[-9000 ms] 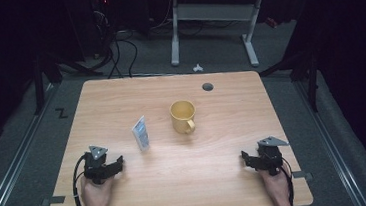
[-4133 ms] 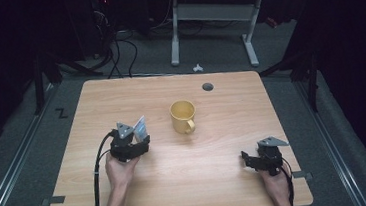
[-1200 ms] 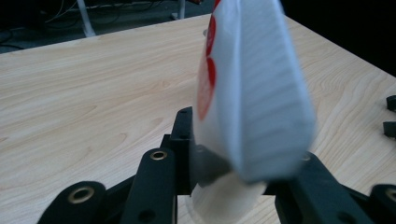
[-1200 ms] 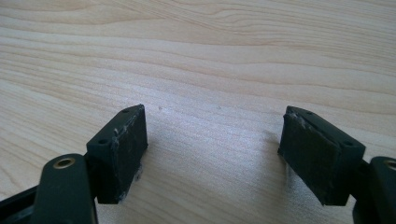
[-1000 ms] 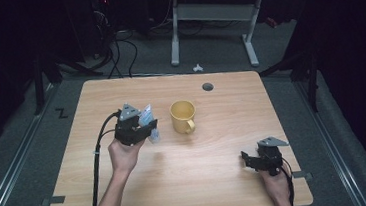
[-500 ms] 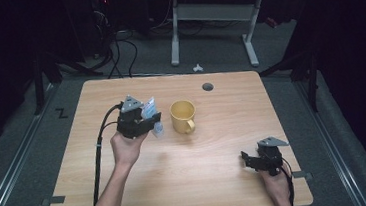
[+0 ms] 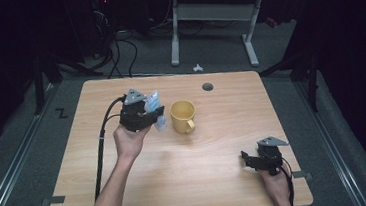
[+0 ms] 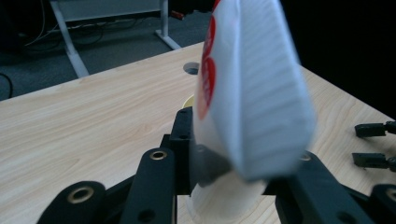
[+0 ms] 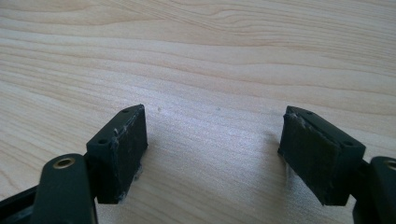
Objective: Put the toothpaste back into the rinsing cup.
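Left hand-held gripper [image 7: 158, 116] hovering above the counter [image 7: 128, 188], left of centre in the high view, jaws clamping tight on a white tube [image 7: 153, 105] with red print. Tube sitting between the jaws and projecting well beyond them, wide crimped end pointing up and away from the hand [image 7: 129, 142], narrow end down at the jaw roots. In the left gripper view, tube [image 8: 247, 93] rising from between the two black jaws, tilting slightly, red label facing to the left of that view, ribbed crimp facing the camera; lower end of the tube blurring out behind the jaws, so exact contact point on the pads not resolving. Tube hanging clear of the counter, held just beside the yellow mug [image 7: 182, 116], on the mug's left in the high view; touching or apart from the mug's rim not determinable. Mug standing upright near the counter's middle, handle turning toward the person. Right hand-held gripper [image 7: 246, 158] resting low at the near right corner of the counter, well apart from tube and mug, jaws standing wide open and holding nothing; in the right gripper view, bare wood grain [image 9: 205, 70] showing between the two pads [image 9: 126, 149]. Round grommet hole [image 7: 207, 87] sitting at the far edge of the counter, beyond the mug.
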A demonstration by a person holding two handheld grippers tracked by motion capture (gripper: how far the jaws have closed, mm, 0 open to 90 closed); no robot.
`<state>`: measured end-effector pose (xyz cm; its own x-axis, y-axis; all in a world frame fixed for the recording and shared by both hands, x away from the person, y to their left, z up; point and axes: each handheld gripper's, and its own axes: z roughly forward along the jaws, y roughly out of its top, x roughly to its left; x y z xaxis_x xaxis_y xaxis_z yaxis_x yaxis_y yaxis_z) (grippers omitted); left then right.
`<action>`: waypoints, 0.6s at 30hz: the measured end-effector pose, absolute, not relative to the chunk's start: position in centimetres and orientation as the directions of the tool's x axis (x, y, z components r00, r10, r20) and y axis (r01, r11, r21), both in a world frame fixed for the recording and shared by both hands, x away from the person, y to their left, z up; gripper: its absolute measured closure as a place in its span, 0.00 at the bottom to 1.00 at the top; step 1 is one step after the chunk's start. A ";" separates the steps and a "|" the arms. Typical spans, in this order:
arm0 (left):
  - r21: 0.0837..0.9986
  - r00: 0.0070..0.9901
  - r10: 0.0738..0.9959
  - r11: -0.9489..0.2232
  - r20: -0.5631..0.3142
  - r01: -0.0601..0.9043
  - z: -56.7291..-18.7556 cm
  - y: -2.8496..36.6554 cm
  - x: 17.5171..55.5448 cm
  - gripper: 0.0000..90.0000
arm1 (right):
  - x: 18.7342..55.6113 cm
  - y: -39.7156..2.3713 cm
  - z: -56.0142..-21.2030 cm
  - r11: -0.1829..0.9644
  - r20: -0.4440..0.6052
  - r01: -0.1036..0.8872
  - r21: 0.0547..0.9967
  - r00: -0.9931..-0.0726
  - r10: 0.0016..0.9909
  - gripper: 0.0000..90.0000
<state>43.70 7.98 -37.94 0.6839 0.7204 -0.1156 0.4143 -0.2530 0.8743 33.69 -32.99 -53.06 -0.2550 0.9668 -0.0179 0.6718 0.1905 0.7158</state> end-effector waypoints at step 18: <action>0.883 0.703 0.701 -0.246 -0.123 0.400 -36.3 6.1 45.4 0.76 | 33.7 -33.0 -53.1 0.190 -0.017 0.672 0.716 -0.255 0.967 0.26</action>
